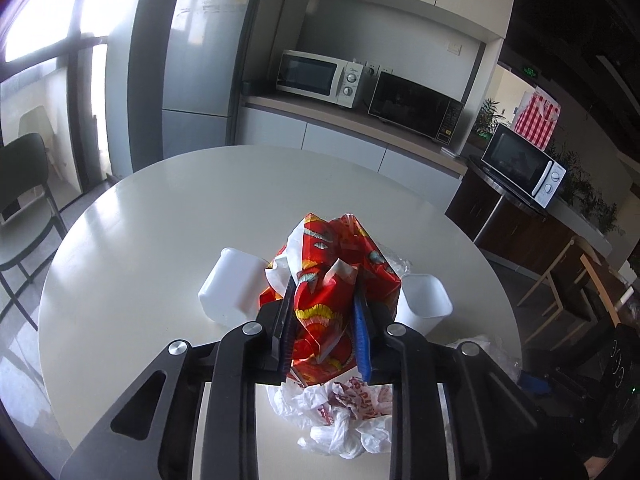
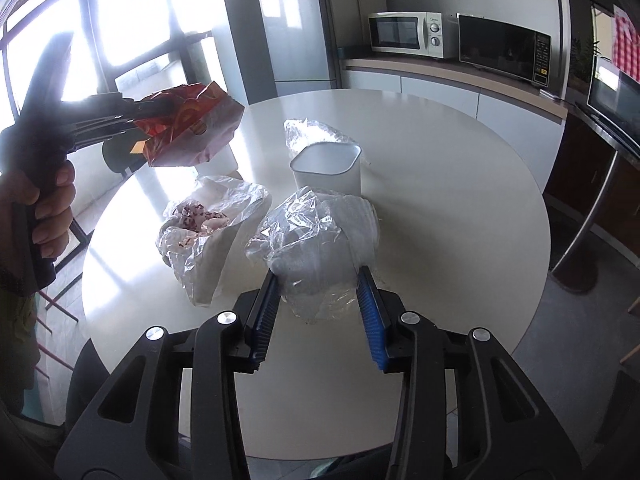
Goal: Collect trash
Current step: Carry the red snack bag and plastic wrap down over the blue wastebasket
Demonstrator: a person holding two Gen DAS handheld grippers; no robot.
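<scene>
The left gripper (image 1: 322, 300) had its jaws clenched on a crumpled red snack bag (image 1: 332, 264), held in the air above the round white counter (image 1: 160, 220). In the right wrist view the same bag (image 2: 188, 128) hung clear of the surface, well apart from the other items. The right gripper (image 2: 318, 292) had its jaws released and spread, 1 on each side of a clear plastic bag (image 2: 316, 240) lying on the counter; whether the pads touched the film could not be told.

Remaining trash: a second clear bag with red-printed wrappers inside (image 2: 208, 220), lying just beside the first. 2 white containers stood on the counter, an open tub (image 2: 326, 170) behind the clear bags and another (image 1: 230, 290) to the left. A further piece of clear film (image 2: 304, 130) lay behind the open tub. No bin was visible in either view.

Judgement: the task was partly done, with 1 piece lifted and at least 2 bags left.

Risks noted:
- The red bag was gripped by loose folds; a fold could slip out under a quick swing.
- The clear film was thin and slack; closing on it might catch only 1 layer, so it could tear or spill its contents.
- The open tub stood near the bags and could be knocked over by a forward push.
</scene>
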